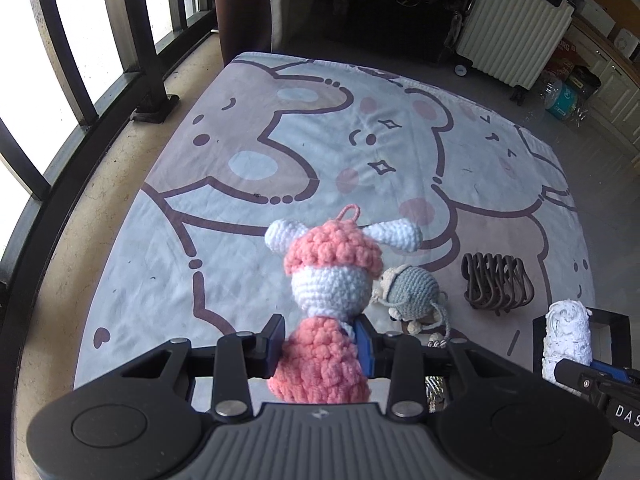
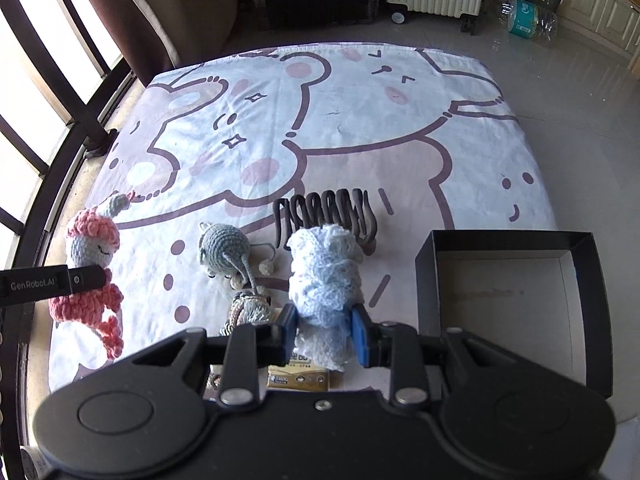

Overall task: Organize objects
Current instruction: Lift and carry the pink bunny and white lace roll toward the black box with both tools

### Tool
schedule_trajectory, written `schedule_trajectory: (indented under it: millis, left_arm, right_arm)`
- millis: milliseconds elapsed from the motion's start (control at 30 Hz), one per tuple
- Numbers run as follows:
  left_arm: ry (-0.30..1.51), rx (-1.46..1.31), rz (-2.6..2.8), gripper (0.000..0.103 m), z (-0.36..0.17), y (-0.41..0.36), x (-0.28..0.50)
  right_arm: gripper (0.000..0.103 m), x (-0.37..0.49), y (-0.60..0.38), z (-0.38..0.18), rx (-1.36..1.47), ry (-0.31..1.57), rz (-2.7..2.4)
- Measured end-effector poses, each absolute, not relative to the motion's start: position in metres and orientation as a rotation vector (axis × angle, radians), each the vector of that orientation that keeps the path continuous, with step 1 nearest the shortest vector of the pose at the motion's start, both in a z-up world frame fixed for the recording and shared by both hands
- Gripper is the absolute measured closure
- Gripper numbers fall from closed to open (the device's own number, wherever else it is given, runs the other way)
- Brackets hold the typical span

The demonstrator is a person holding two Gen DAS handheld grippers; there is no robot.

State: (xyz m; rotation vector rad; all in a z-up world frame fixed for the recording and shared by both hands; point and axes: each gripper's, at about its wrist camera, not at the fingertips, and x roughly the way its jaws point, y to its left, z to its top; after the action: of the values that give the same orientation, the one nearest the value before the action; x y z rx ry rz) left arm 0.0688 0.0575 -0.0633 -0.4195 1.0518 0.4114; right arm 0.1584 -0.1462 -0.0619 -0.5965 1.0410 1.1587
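Observation:
My left gripper (image 1: pixel 322 344) is shut on a pink and white crochet doll (image 1: pixel 324 276) and holds it upright above the cartoon blanket (image 1: pixel 200 200); the doll also shows in the right wrist view (image 2: pixel 90 264). My right gripper (image 2: pixel 325 330) is shut on a pale blue knitted roll (image 2: pixel 324 276), held left of an open black box (image 2: pixel 516 304). The roll also shows at the right of the left wrist view (image 1: pixel 568 336). A grey crochet mouse (image 2: pixel 224 248) lies on the blanket between the two grippers. A dark brown hair claw clip (image 2: pixel 324 210) lies behind the roll.
A small yellow packet (image 2: pixel 298 378) and a coiled cord (image 2: pixel 248 308) lie under the right gripper. A window railing (image 1: pixel 80 80) runs along the left. A white radiator (image 1: pixel 516 32) and bottles (image 2: pixel 526 16) stand on the floor beyond the blanket.

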Motion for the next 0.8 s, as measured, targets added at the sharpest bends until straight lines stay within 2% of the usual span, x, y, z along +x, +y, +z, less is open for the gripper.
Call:
schedule_trajectory:
  millis: [800]
  left_arm:
    - [1.009,-0.260,0.361,0.064,-0.024,0.004,0.065]
  right_arm:
    - [0.073,0.165,-0.173,-0.025,-0.532,0.946,1.150]
